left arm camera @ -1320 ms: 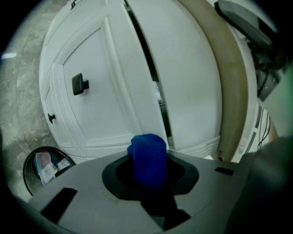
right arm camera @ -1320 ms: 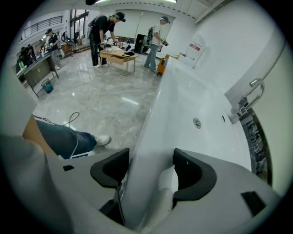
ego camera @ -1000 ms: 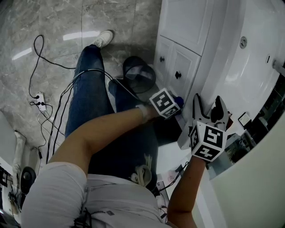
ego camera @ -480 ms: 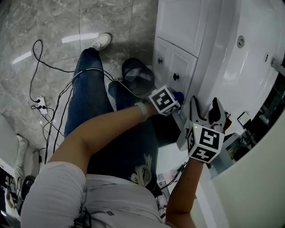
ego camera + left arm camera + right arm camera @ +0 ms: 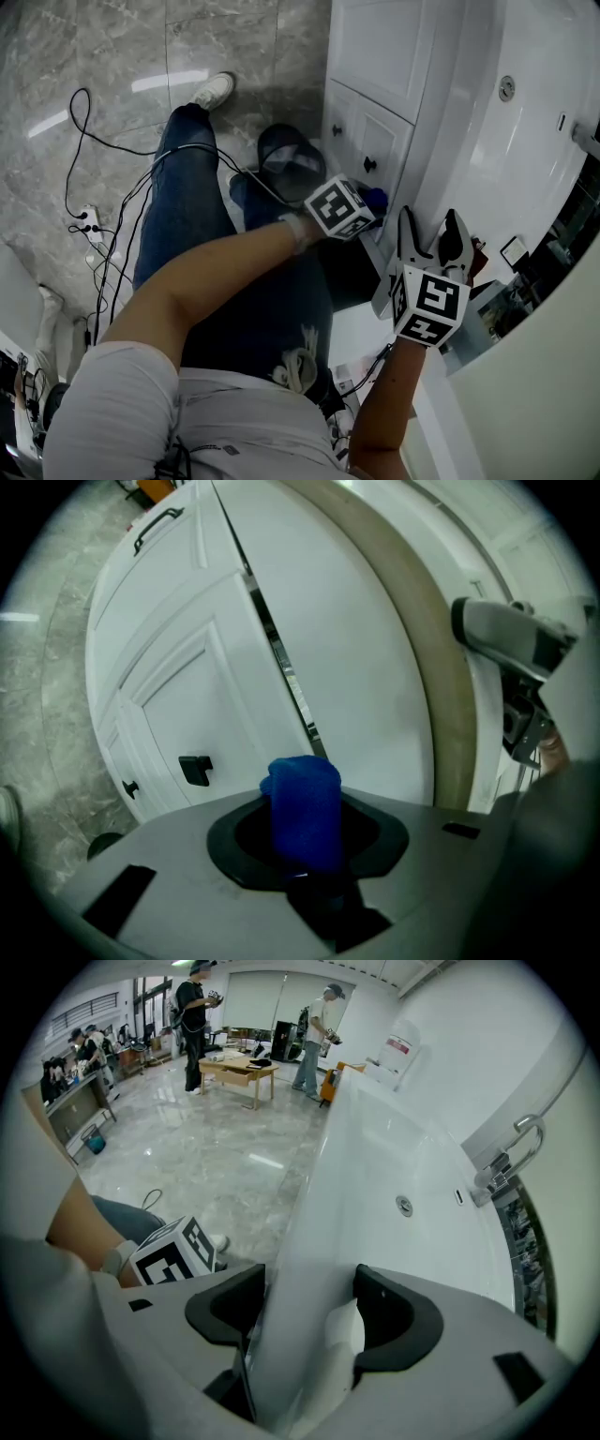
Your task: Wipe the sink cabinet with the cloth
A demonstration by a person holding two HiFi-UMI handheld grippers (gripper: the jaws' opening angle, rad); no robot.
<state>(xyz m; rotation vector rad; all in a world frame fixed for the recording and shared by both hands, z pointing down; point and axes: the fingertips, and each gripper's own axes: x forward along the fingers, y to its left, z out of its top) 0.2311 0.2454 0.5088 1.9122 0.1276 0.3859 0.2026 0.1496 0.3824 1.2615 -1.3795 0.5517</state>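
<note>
We have the blue cloth point(image 5: 304, 803) clamped in the left gripper point(image 5: 367, 208), just beside the cabinet door point(image 5: 206, 696). Our right gripper point(image 5: 430, 227) — jaws wide apart, astride the sink rim point(image 5: 319, 1232).

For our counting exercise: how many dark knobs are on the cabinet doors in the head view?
2: first knob on the farther door, second knob on the nearer door. More may be hidden.
</note>
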